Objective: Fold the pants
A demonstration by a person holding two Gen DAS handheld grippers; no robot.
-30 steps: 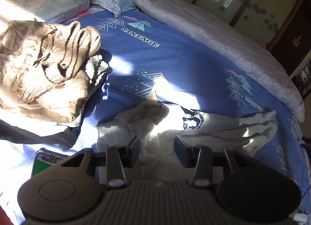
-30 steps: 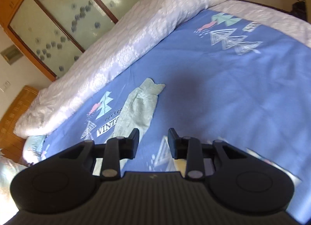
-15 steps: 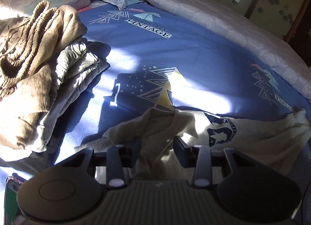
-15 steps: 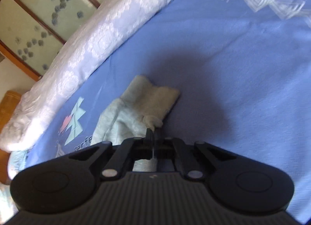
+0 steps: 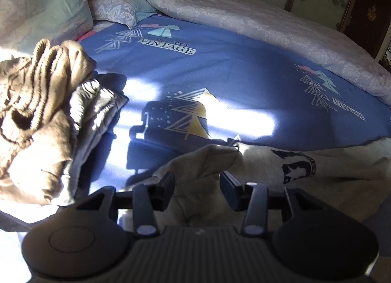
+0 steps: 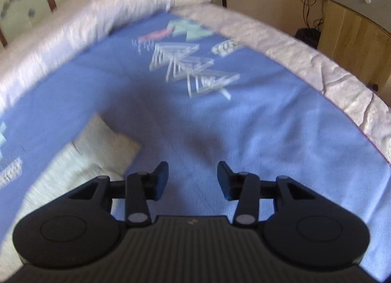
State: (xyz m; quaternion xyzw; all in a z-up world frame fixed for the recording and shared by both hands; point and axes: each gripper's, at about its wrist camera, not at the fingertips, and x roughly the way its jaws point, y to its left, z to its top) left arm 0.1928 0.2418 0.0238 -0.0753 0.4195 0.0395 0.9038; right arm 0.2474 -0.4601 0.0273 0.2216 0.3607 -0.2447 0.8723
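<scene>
The left gripper [image 5: 197, 186] stands spread, a raised fold of the grey pants [image 5: 330, 180] between its fingers; the right gripper [image 6: 193, 180], also spread, hovers over the blue bedsheet [image 6: 268, 136] beside the pants' cuff.

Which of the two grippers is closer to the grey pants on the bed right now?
Left. The left gripper is open with a raised fold of the grey pants between its fingers. The right gripper is open over bare blue sheet, the pants' leg end off to its left.

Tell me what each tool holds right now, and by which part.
Nothing is held. The left tool is open with a raised fold of the grey pants between its fingers, unclamped. The right tool is open over the blue bedsheet.
</scene>
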